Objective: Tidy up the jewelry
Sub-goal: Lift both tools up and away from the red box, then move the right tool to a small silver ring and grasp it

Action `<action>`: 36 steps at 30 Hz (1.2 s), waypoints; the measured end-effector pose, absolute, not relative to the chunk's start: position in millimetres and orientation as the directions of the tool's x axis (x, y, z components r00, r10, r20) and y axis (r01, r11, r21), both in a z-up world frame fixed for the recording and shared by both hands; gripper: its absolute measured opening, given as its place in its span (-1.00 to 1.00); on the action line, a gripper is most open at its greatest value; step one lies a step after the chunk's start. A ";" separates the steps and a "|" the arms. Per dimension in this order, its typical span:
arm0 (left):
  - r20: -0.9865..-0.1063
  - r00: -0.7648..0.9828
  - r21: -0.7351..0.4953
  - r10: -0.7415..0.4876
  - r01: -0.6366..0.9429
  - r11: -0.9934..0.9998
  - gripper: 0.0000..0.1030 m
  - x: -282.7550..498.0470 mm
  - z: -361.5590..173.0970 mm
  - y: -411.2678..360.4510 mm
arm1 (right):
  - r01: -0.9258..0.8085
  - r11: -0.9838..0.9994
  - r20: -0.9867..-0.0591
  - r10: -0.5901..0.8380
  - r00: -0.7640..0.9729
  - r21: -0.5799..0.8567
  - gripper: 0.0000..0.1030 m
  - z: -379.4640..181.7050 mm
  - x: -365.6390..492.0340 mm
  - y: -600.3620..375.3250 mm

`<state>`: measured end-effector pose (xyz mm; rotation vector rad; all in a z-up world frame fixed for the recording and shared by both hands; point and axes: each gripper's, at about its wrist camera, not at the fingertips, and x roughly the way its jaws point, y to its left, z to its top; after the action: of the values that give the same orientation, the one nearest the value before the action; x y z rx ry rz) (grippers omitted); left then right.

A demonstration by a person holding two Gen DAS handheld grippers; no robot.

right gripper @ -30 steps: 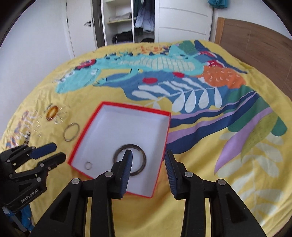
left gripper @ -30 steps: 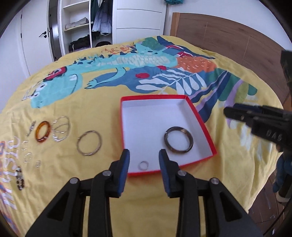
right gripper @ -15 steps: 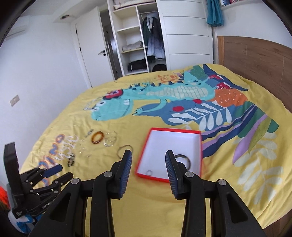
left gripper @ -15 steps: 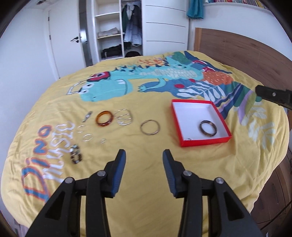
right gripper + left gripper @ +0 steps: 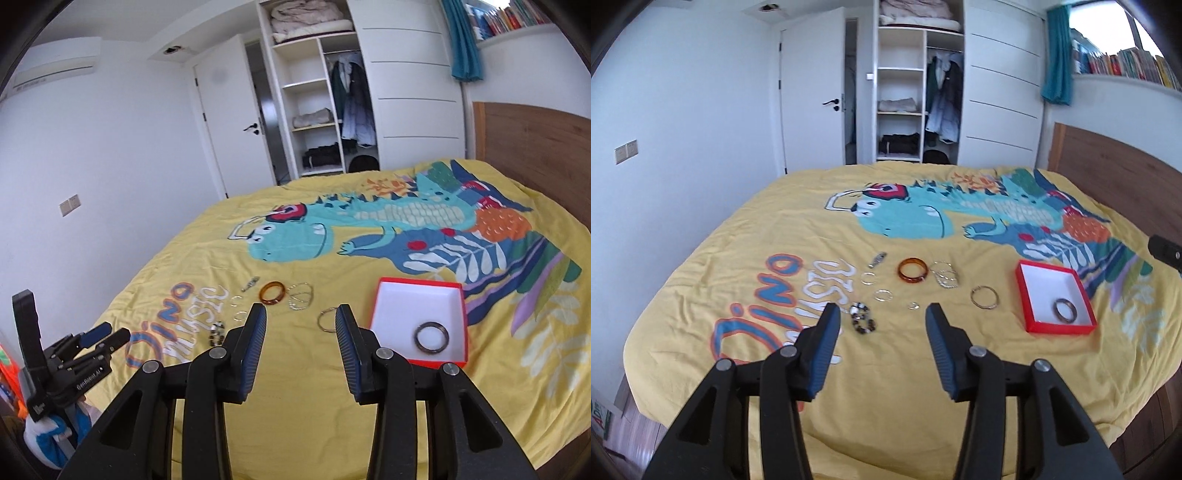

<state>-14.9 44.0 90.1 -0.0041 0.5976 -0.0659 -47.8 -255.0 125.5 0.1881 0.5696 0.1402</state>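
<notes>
A red box with a white inside lies on the yellow bedspread and holds a dark bangle. Left of it lie a silver bangle, a cluster of thin silver bracelets, an amber bangle, a beaded bracelet and several small rings. My left gripper is open and empty, high above the bed's near edge. My right gripper is open and empty too. The left gripper also shows in the right wrist view.
The bedspread has a dinosaur print. A wooden headboard stands at the right. An open wardrobe and a white door are beyond the bed. The bed's near edge drops to the floor.
Both grippers have pulled back and risen far from the box, staying open. The view has widened from the box up close to the whole bed and room.
</notes>
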 end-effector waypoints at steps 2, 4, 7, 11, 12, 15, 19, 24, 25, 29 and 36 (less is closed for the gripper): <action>-0.567 0.822 -0.035 -0.057 0.045 0.998 -0.09 -11.7 90.8 57.2 | -0.097 0.972 -0.510 0.197 0.837 0.216 -0.17 128.2 -46.2 -250.8; -0.572 0.819 -0.032 -0.041 0.027 0.999 -0.07 -6.5 86.6 65.2 | -0.109 0.971 -0.504 0.204 0.839 0.212 -0.14 127.5 -43.1 -247.5; -0.583 0.812 -0.041 -0.026 0.002 0.999 -0.06 3.4 73.3 71.8 | -0.116 0.972 -0.516 0.207 0.831 0.203 -0.14 117.8 -35.1 -245.5; -0.595 0.803 -0.031 -0.012 -0.008 0.999 -0.06 15.3 51.6 74.1 | -0.118 0.972 -0.545 0.211 0.811 0.201 -0.13 93.4 -19.6 -244.2; -0.601 0.799 -0.024 -0.010 -0.005 1.000 -0.06 19.1 46.0 74.2 | -0.120 0.971 -0.553 0.216 0.804 0.205 -0.14 86.2 -13.9 -243.8; -0.625 0.781 -0.017 -0.016 0.007 1.000 -0.06 34.2 29.2 73.2 | -0.132 0.968 -0.577 0.233 0.783 0.212 -0.14 63.5 5.5 -238.4; -0.660 0.750 -0.029 -0.037 0.024 0.999 -0.06 58.6 7.0 70.1 | -0.148 0.964 -0.602 0.255 0.757 0.222 -0.14 35.5 28.6 -231.3; -0.692 0.719 -0.042 -0.070 0.057 0.997 -0.06 90.2 -13.3 64.6 | -0.161 0.956 -0.636 0.285 0.717 0.247 -0.14 -0.3 61.8 -224.5; -0.700 0.711 -0.042 -0.073 0.060 0.997 -0.06 98.4 -17.8 63.5 | -0.161 0.955 -0.642 0.289 0.710 0.251 -0.14 -6.1 67.9 -223.4; -0.720 0.687 -0.055 -0.093 0.077 0.996 -0.06 126.4 -30.9 61.1 | -0.159 0.952 -0.675 0.299 0.675 0.262 -0.14 -34.4 94.8 -219.4; -0.753 0.645 -0.078 -0.134 0.115 0.990 -0.06 178.0 -55.5 55.3 | -0.188 0.941 -0.712 0.335 0.617 0.280 -0.14 -72.0 136.3 -203.5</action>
<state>178.0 55.3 -55.5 -0.0234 0.8584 -0.1414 136.3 -203.5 -72.0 0.1849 0.8553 0.3028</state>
